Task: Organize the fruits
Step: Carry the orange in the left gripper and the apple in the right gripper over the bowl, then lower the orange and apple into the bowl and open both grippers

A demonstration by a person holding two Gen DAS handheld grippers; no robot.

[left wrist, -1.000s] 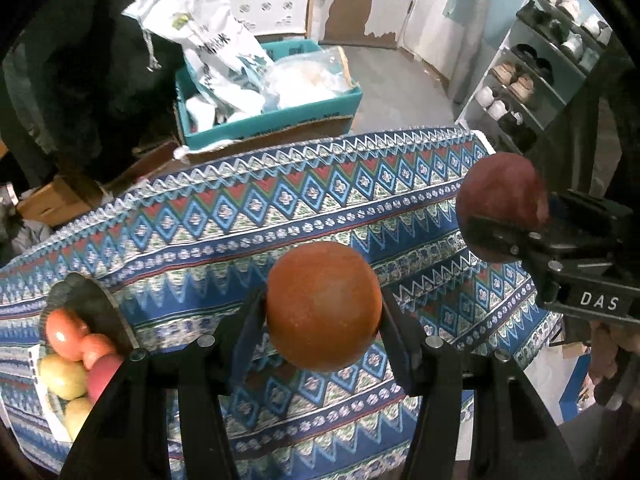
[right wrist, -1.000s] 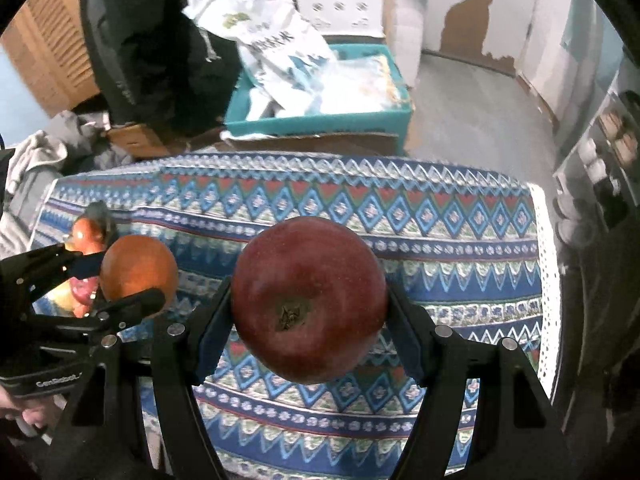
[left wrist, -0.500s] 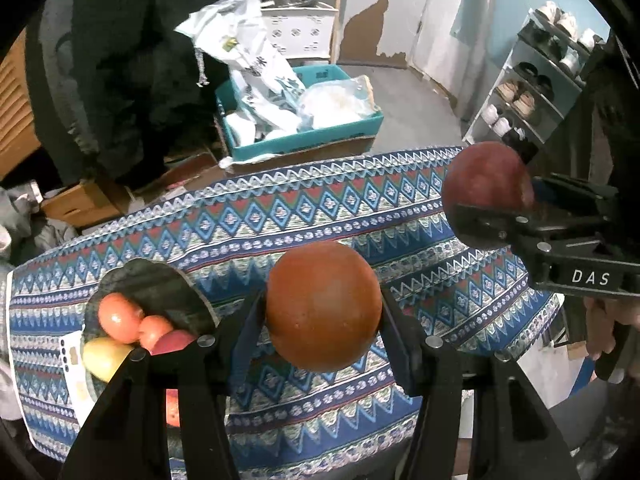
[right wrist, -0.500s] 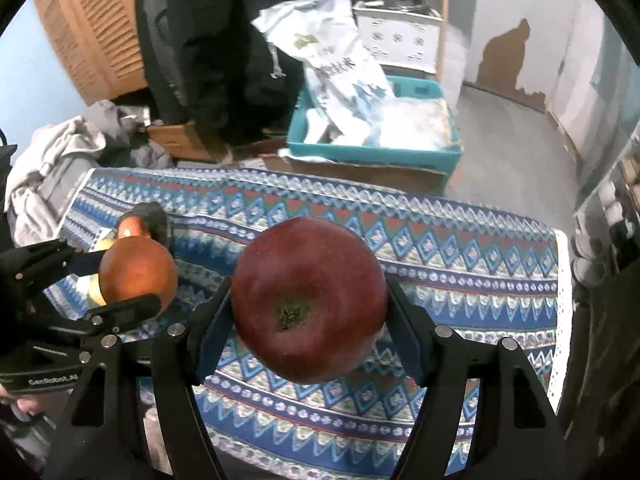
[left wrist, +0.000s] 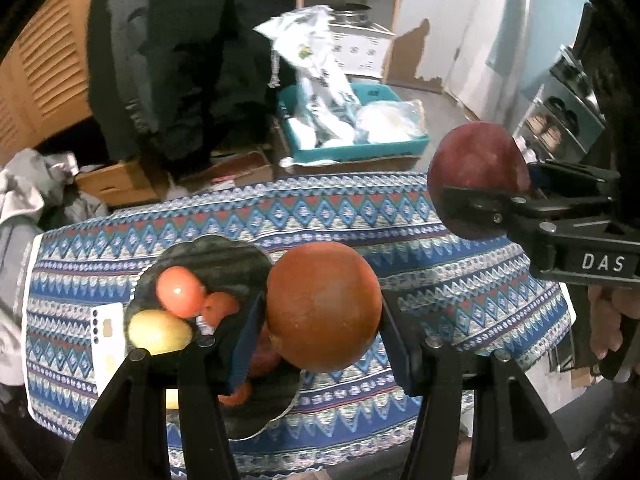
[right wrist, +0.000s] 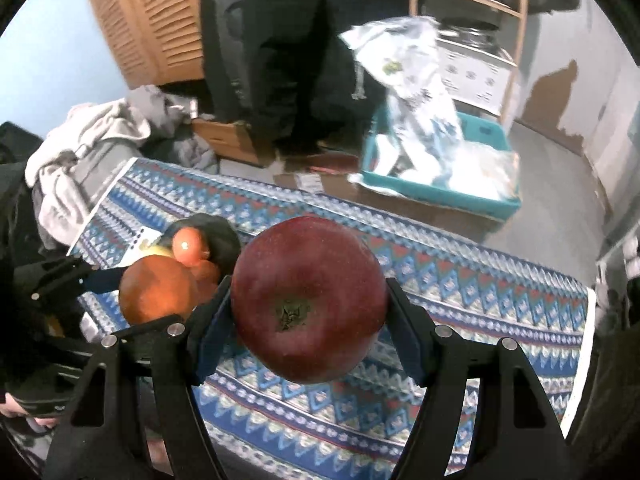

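Holding fruit in both hands, we carry an orange [left wrist: 324, 306] clamped between the fingers of our left gripper [left wrist: 322, 320] above the table [left wrist: 360, 216], which is draped in a blue, red and white patterned cloth. Our right gripper [right wrist: 308, 312] is closed on a dark red apple [right wrist: 308, 304], its stem end turned toward the camera. Seen from the left wrist, the apple hangs up and to the right of the orange, the two well apart.

Below and just left of the orange sits a dark bowl [left wrist: 224, 252] on the cloth, already holding a red-orange fruit [left wrist: 179, 291], a yellow fruit [left wrist: 160, 332] and several more reddish pieces partly hidden behind our left gripper's finger. A white card [left wrist: 107, 336] lies touching the bowl's left rim.

Beyond the table's far edge, a teal crate [right wrist: 436, 184] stuffed with plastic bags rests on the floor, a cardboard box [left wrist: 116, 184] sits to the left, and a heap of grey clothing [right wrist: 88, 148] lies by the table's far left corner. A louvred wooden door [right wrist: 152, 20] stands behind.
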